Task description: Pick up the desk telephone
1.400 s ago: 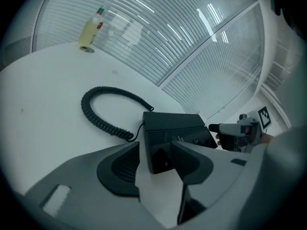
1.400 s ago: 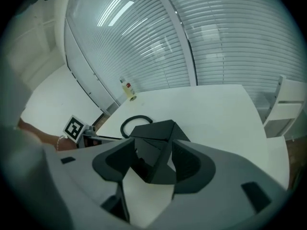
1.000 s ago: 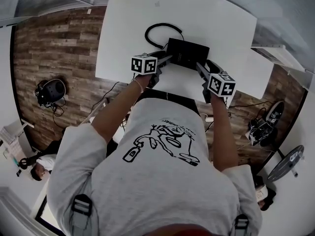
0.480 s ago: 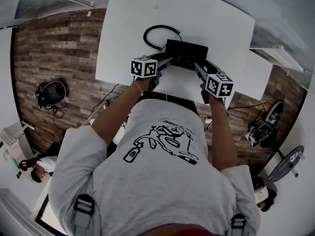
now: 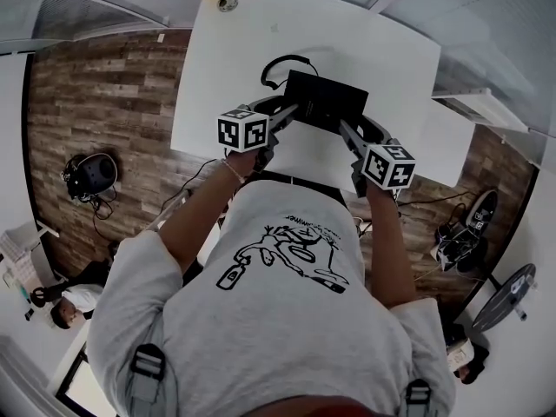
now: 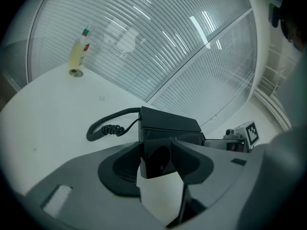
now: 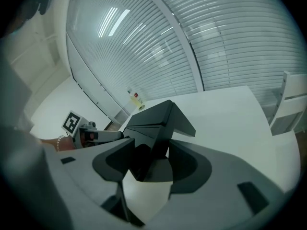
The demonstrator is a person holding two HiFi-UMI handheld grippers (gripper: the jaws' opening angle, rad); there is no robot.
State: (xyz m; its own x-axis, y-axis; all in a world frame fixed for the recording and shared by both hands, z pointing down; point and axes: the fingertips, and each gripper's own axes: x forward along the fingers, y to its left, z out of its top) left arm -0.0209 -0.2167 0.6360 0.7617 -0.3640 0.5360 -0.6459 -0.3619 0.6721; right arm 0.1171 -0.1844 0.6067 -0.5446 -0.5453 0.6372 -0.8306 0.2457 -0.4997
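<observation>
Both grippers have shifted up-frame, desk telephone with them. Left gripper and right gripper pinch opposite ends, sharing its weight, seemingly just clear of the worktop; coiled cord trails.

We look down on a white table standing on a floor of dark wood planks, with cables trailing over the boards by its near edge. Beyond the table's far side runs a wall of horizontal blinds, split by a pale post, and bright strips of light show on the slats. To the right we see white slatted furniture and a fan.
</observation>
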